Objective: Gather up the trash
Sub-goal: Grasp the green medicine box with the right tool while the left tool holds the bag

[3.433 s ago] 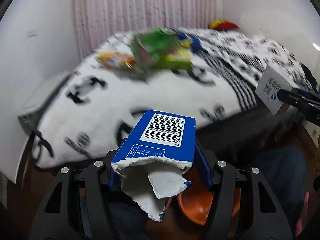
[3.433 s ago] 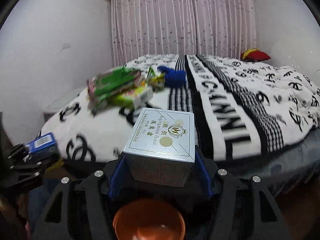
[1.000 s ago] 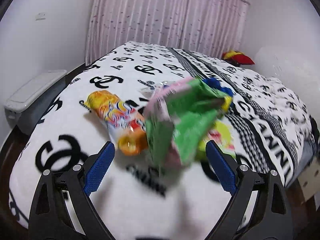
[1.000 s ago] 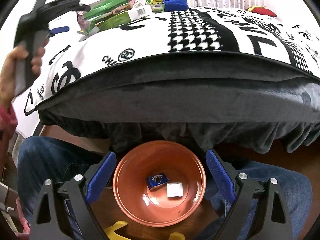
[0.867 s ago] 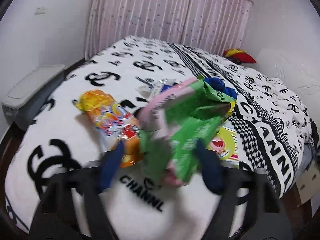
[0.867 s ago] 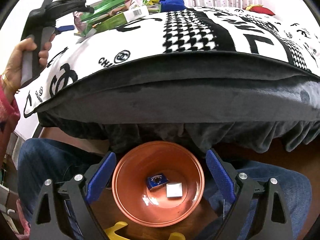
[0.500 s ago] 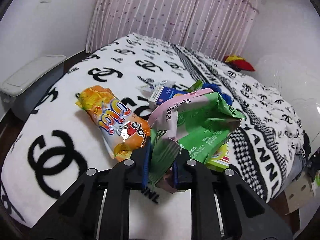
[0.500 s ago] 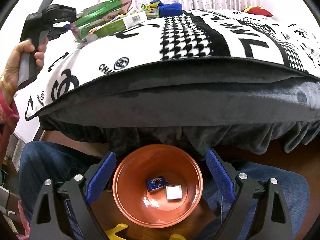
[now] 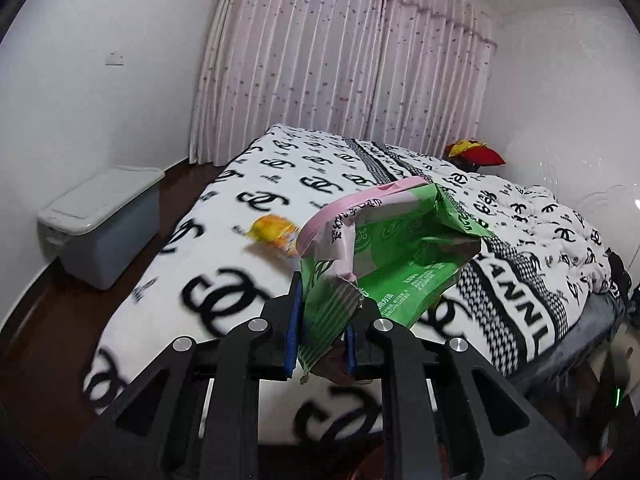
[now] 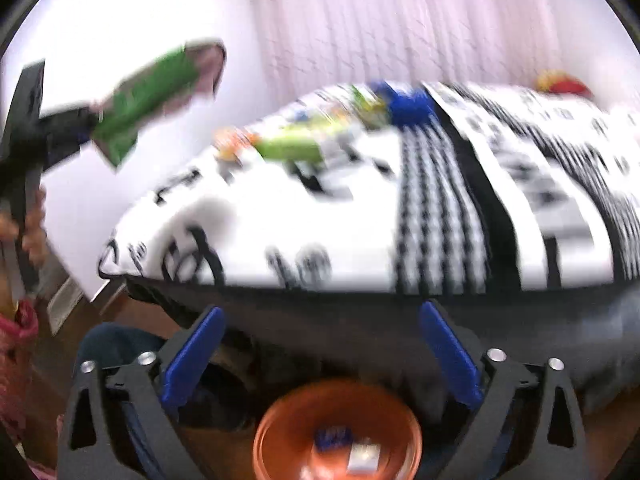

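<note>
My left gripper [image 9: 320, 328] is shut on a crumpled green and pink wrapper [image 9: 396, 248] and holds it in the air above the bed. The same wrapper [image 10: 148, 100] and left gripper show at the upper left of the blurred right wrist view. My right gripper [image 10: 320, 344] is open and empty, low in front of the bed, above an orange bowl [image 10: 280, 432] that holds a small blue box [image 10: 332, 436] and a small white box [image 10: 364, 458]. An orange snack packet [image 9: 272, 232] lies on the bed, with a green box [image 10: 292, 144] and blue trash [image 10: 404, 104].
The bed has a white blanket with black logos [image 9: 224, 292]. A grey lidded storage box [image 9: 100, 220] stands on the dark floor to the left of the bed. A red and yellow cushion [image 9: 476, 156] lies at the far side. Pink curtains hang behind.
My left gripper closed on the green and pink wrapper and lifted it off the bed, back toward me. My right gripper tilted up from the bowl toward the bed and stays open.
</note>
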